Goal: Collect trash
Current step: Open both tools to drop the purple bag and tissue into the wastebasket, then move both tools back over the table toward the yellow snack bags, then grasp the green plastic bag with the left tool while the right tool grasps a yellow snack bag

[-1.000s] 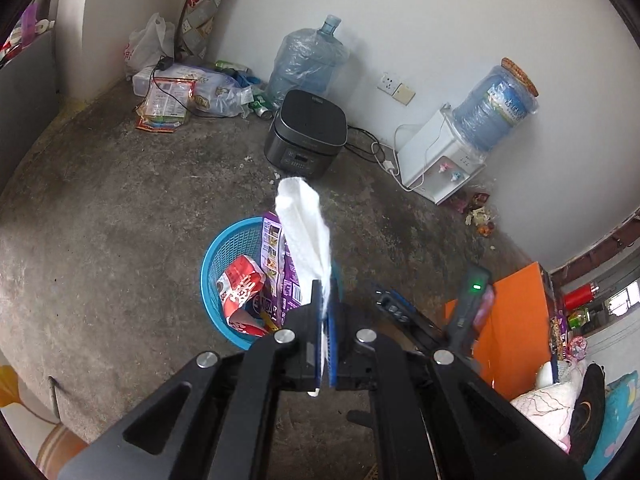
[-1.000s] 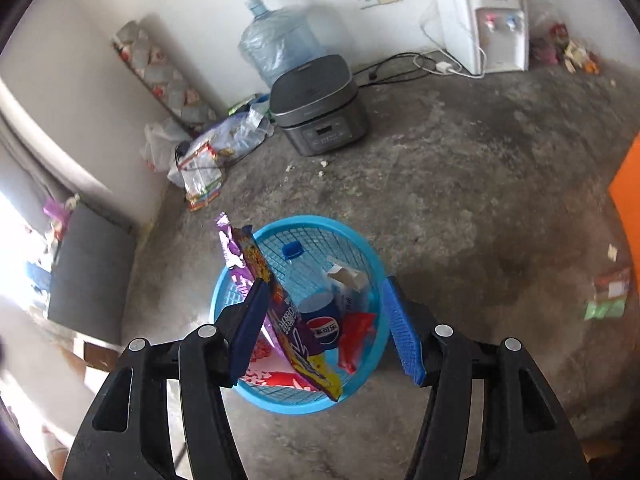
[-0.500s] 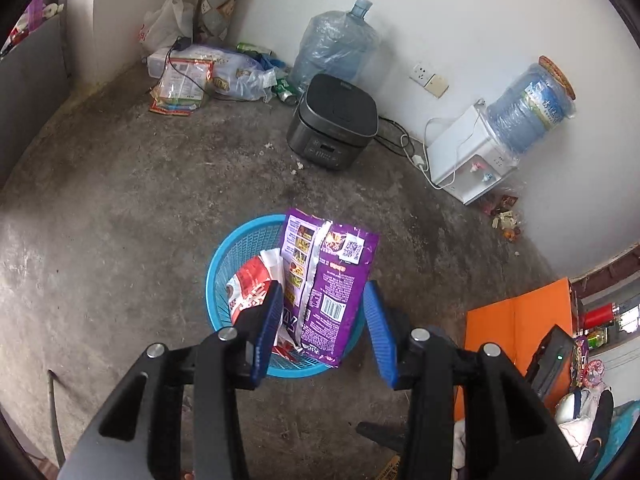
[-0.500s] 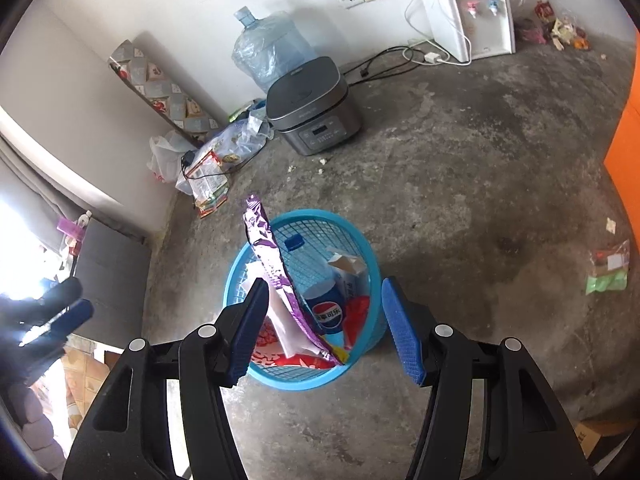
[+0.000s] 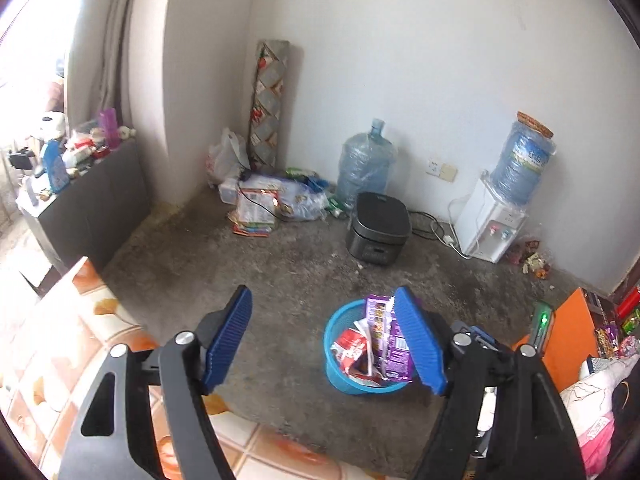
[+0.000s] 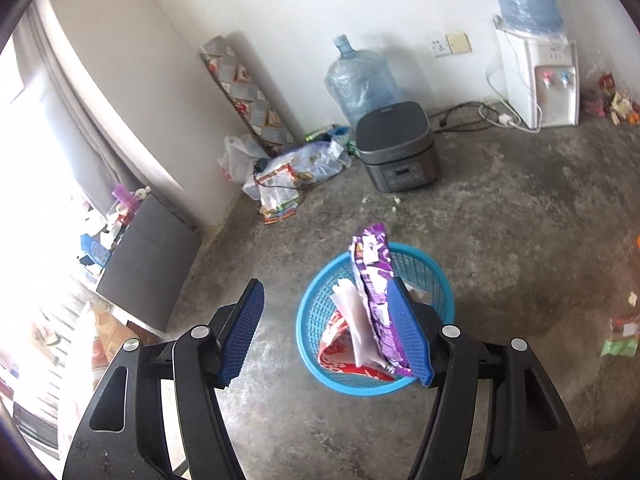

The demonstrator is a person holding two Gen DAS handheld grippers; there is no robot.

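Right wrist view shows a round blue mesh plastic basket [image 6: 316, 312] on the rough concrete floor [image 6: 520, 240], stuffed with a glossy purple snack bag [image 6: 374, 276], crumpled white tissue [image 6: 354, 312] and a red wrapper [image 6: 338, 350]. Both the left gripper [image 5: 326, 338] and right gripper [image 6: 326, 330] are opening, nothing between their ribbed blue pads.

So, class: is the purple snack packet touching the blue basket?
Touching. The right wrist view shows the purple snack packet standing inside the blue basket, leaning among other trash.

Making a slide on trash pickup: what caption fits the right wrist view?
Right gripper, jaws opening and empty, above a blue basket holding a purple snack bag and white tissue.
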